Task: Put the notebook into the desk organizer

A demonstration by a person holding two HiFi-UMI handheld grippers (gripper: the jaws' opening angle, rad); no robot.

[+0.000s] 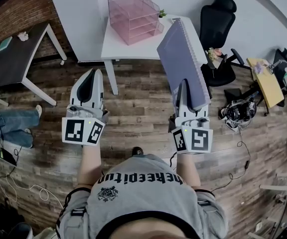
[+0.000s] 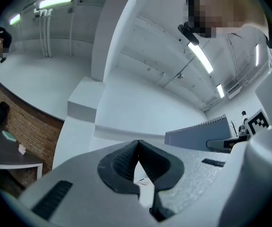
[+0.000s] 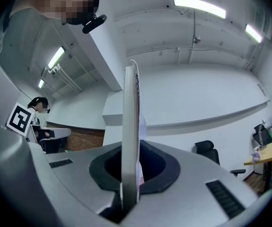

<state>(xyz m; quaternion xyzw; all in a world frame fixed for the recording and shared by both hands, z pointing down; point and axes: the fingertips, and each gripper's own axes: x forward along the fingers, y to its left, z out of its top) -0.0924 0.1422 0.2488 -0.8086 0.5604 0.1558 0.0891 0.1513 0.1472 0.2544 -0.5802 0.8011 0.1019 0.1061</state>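
Your right tool (image 1: 183, 88) pinches the purple spiral-bound notebook (image 1: 181, 59) on edge; your left tool (image 1: 91, 78) is pressed together, empty.

The notebook (image 1: 183, 63) has a matt cover and a wire spiral edge. The organizer (image 1: 134, 18) is glossy see-through plastic on a smooth white worktop (image 1: 114, 46). The floor (image 1: 133, 118) is wood planks. The left tool (image 1: 93, 76) and right tool (image 1: 184, 91) are matt grey plastic with ribbed black pads (image 2: 122, 163).
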